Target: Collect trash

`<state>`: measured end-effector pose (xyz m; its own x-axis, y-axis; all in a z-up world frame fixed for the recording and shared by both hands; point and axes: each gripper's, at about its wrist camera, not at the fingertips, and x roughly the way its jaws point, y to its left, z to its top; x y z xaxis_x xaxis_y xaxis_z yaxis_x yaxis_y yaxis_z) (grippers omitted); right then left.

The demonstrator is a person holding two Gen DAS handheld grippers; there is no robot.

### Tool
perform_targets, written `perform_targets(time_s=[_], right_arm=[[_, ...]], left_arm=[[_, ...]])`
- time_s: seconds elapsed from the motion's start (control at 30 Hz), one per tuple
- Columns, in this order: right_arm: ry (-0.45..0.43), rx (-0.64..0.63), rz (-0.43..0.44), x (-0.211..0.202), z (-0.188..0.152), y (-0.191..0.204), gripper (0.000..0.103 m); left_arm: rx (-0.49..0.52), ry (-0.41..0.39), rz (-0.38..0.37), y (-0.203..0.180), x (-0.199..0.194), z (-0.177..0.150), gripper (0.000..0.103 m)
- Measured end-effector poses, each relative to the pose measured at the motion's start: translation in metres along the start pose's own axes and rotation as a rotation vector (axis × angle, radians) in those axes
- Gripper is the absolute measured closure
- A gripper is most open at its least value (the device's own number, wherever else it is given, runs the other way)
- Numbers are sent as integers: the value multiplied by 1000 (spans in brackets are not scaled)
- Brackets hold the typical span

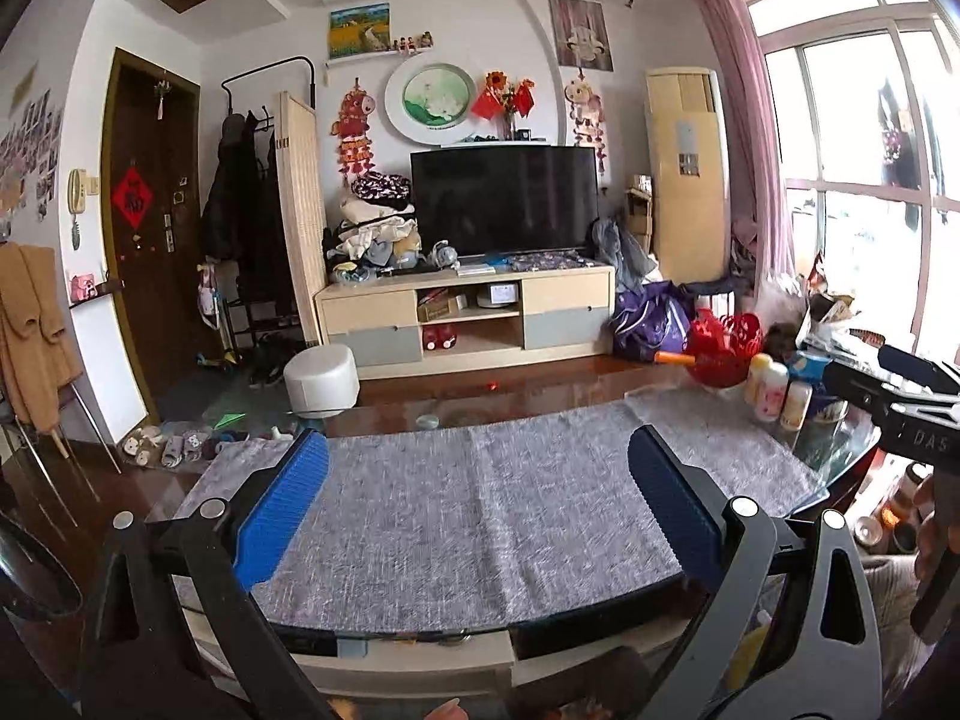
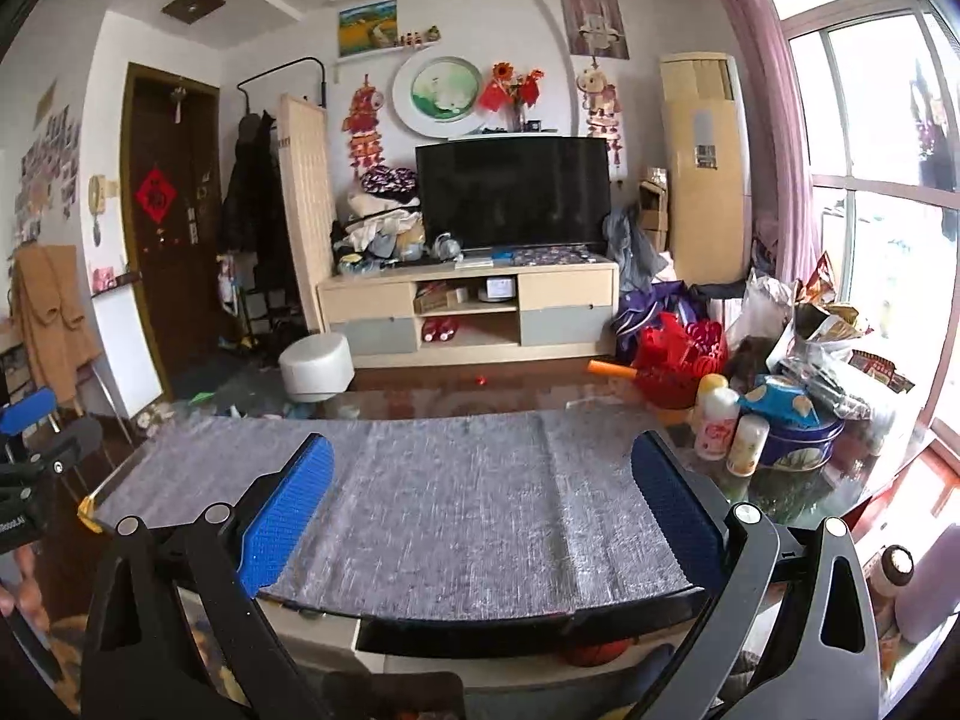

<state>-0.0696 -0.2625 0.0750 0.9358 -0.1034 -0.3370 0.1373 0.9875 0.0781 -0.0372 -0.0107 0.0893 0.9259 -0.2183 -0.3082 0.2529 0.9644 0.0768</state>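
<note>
Both grippers hover over a glass table covered by a grey mat point(image 1: 480, 504), which also shows in the right wrist view point(image 2: 468, 498). My left gripper point(image 1: 480, 480) is open and empty, its blue pads wide apart. My right gripper point(image 2: 480, 480) is open and empty too. The right gripper's body shows at the right edge of the left wrist view point(image 1: 900, 402). The left gripper shows at the left edge of the right wrist view point(image 2: 30, 456). No loose trash shows on the mat. Crumpled snack bags and wrappers point(image 2: 828, 324) lie in the pile at the table's far right.
At the table's right end stand white bottles point(image 2: 717, 420), a blue tin point(image 2: 798, 438) and a red basket point(image 2: 678, 360). A small lid point(image 1: 428, 420) lies on the glass beyond the mat. A white stool point(image 1: 321, 381), TV stand point(image 1: 468, 312) and shoes point(image 1: 168, 444) are beyond.
</note>
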Motion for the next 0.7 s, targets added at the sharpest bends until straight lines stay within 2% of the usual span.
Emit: perform_targets(time_s=[0.33, 0.47, 0.7], right_arm=[[-10, -22, -26, -13, -9, 16, 3], [-9, -24, -33, -16, -10, 19, 3], [-21, -20, -21, -19, -10, 24, 3]], left_arm=[[-12, 16, 14, -11, -4, -11, 8], [-7, 7, 49, -10, -9, -13, 8], [-24, -28, 57, -2, -19, -9, 8]])
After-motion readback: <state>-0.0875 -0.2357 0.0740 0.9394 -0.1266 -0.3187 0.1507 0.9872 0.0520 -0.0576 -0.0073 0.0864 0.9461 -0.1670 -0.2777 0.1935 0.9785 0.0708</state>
